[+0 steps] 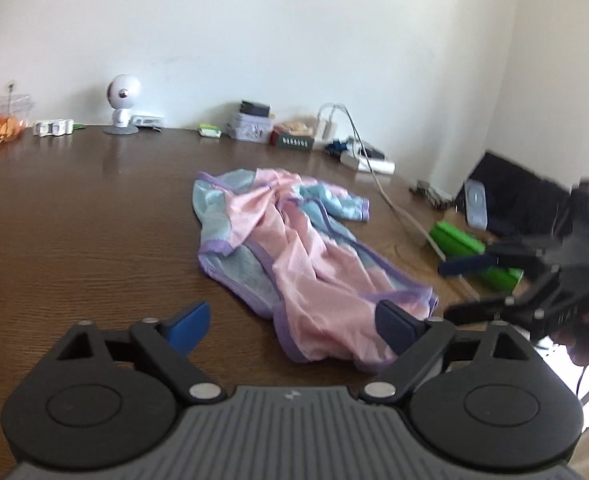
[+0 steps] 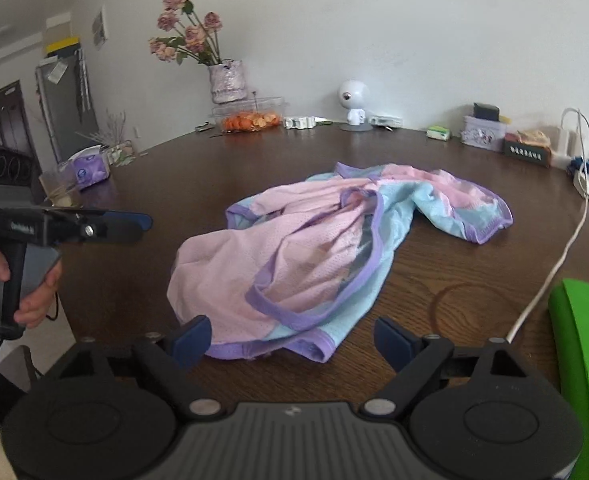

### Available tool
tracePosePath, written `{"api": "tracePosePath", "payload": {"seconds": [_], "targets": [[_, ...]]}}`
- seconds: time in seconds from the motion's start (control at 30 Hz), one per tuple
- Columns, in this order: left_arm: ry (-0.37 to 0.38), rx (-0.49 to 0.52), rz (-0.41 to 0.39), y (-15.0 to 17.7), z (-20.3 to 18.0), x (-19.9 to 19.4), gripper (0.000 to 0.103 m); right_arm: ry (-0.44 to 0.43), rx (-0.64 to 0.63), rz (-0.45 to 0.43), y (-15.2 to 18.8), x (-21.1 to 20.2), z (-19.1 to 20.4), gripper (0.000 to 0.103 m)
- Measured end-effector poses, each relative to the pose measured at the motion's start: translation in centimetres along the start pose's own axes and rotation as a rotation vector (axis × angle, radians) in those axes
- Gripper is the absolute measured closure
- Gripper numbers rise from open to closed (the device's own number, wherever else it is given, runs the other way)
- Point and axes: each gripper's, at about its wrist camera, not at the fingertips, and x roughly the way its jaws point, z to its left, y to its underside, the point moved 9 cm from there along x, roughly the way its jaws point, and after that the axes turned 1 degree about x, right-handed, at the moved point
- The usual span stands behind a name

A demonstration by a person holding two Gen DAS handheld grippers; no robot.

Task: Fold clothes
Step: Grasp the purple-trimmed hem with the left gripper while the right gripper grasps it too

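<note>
Crumpled pink and blue garment [image 2: 334, 248] mid-table [image 1: 74, 220], unfolded. Left gripper [image 1: 294, 328] and right gripper [image 2: 290, 340] near its near hem, both spread, empty. Opening step, seemingly; next: pinching hem corners, spreading flat.

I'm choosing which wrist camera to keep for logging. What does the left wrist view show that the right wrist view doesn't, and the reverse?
Only the left wrist view shows the grey remote on a dark surface at the right, and the right gripper, seen from the side.

Only the right wrist view shows the vase of flowers, the purple tissue box and the left gripper, seen from the side.

Both show the crumpled pink and blue garment on the brown table, the round white camera, the white cable and a green block.
</note>
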Motion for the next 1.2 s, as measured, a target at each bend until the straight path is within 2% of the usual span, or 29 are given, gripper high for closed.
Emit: {"api": "tracePosePath", "payload": {"seconds": [0.07,0.13,0.2,0.23,0.3,0.37,0.43,0.5,0.53,0.57,0.6,0.63,0.67,0.7,0.73,0.8,0.83,0.93,1.0,1.03,1.07,1.1,1.17,1.2], "targets": [[-0.024,0.017,0.031,0.4,-0.1,0.9,0.07,-0.01,-0.044,0.002,-0.4,0.7,0.7,0.036],[-0.006,-0.012,0.0,0.3,0.1,0.8,0.09,-0.031,-0.071,0.014,-0.4,1.6,1.1,0.056],[0.028,-0.035,-0.029,0.1,0.2,0.3,0.098,0.0,-0.093,0.036,-0.1,2.8,1.0,0.089],[0.026,-0.048,-0.051,-0.1,0.4,-0.1,0.103,-0.006,-0.103,0.042,0.0,3.0,1.1,0.094],[0.027,-0.097,-0.106,-1.0,1.2,-0.9,0.103,-0.038,-0.099,0.0,-0.5,2.4,1.5,0.101],[0.031,-0.14,-0.168,-2.3,1.6,-1.6,0.103,-0.081,-0.058,-0.073,-1.7,1.0,1.7,0.102],[0.032,-0.14,-0.199,-3.6,1.6,-1.4,0.103,-0.068,0.046,-0.164,-3.5,-0.3,0.2,0.102],[-0.024,-0.133,-0.224,-4.7,1.6,-0.6,0.097,-0.05,0.153,-0.256,-5.2,-1.6,-1.5,0.102],[-0.043,-0.128,-0.225,-5.0,1.5,-0.1,0.075,0.008,0.231,-0.274,-5.5,-1.4,-3.3,0.101],[-0.044,-0.117,-0.203,-5.1,1.2,0.5,0.028,0.096,0.341,-0.269,-5.4,-0.7,-5.9,0.098],[-0.063,-0.096,-0.176,-4.9,0.6,1.0,0.01,0.185,0.445,-0.224,-4.5,0.4,-8.7,0.084],[-0.083,-0.053,-0.167,-4.8,-0.3,1.2,0.0,0.242,0.474,-0.165,-3.8,1.2,-10.2,0.051],[-0.083,0.005,-0.179,-4.7,-1.4,1.0,0.0,0.3,0.473,-0.139,-3.1,1.2,-11.2,0.039],[-0.07,0.061,-0.186,-4.4,-2.7,0.8,0.0,0.322,0.457,-0.18,-2.9,0.3,-11.4,0.031],[-0.056,0.106,-0.182,-3.9,-3.9,0.8,0.0,0.308,0.436,-0.211,-2.9,-0.7,-11.1,0.019],[-0.021,0.161,-0.154,-3.1,-6.1,1.1,0.0,0.271,0.393,-0.268,-2.8,-2.5,-10.4,0.004],[0.006,0.181,-0.134,-2.7,-7.2,1.5,0.0,0.259,0.368,-0.262,-2.6,-3.0,-10.1,0.004],[0.088,0.274,-0.04,-1.4,-10.3,3.3,0.003,0.299,0.256,-0.201,-2.0,-3.6,-9.4,0.004],[0.089,0.318,0.007,-0.7,-11.2,4.5,0.024,0.341,0.135,-0.156,-1.8,-3.2,-8.4,0.005],[0.081,0.32,0.029,-0.5,-11.3,5.1,0.046,0.348,0.075,-0.137,-1.7,-3.1,-7.7,0.01],[0.075,0.315,0.05,-0.3,-11.2,5.6,0.057,0.344,0.025,-0.12,-1.5,-2.8,-6.9,0.015],[0.072,0.304,0.07,-0.1,-10.9,6.0,0.059,0.338,-0.025,-0.103,-1.3,-2.5,-6.1,0.025],[0.038,0.292,0.1,0.4,-10.2,6.7,0.06,0.324,-0.104,-0.06,-0.7,-1.6,-4.8,0.034],[0.02,0.286,0.115,0.6,-9.7,7.1,0.061,0.321,-0.118,-0.035,-0.2,-1.0,-4.5,0.042]]}}
